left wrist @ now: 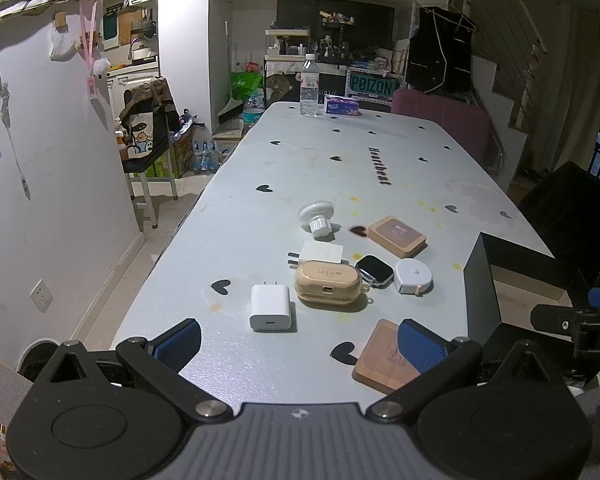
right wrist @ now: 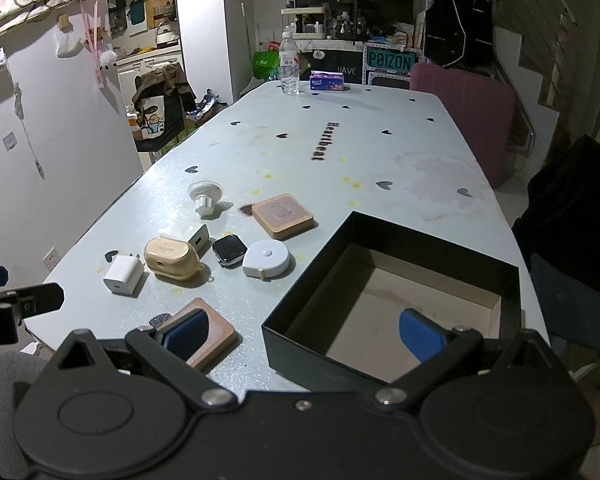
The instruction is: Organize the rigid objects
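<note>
The left gripper hovers above the near edge of the table with its blue-padded fingers spread wide and nothing between them. The right gripper is likewise spread wide and empty, one finger over a wooden coaster near the table's near edge, the other over the open black box that sits at the near right corner with its cardboard bottom bare. Just beyond the left gripper lies a white charger, and beside it a tan earbud case that touches a second white plug behind it. To the right of the case come a watch and a white tape measure, close together in a row. Farther toward the middle of the table rest a white round knob tipped on its side and a second wooden coaster, near each other but apart. At the far edge stand a water bottle and a tissue pack, well apart from the rest. A pink chair stands against the table's right edge.
</note>
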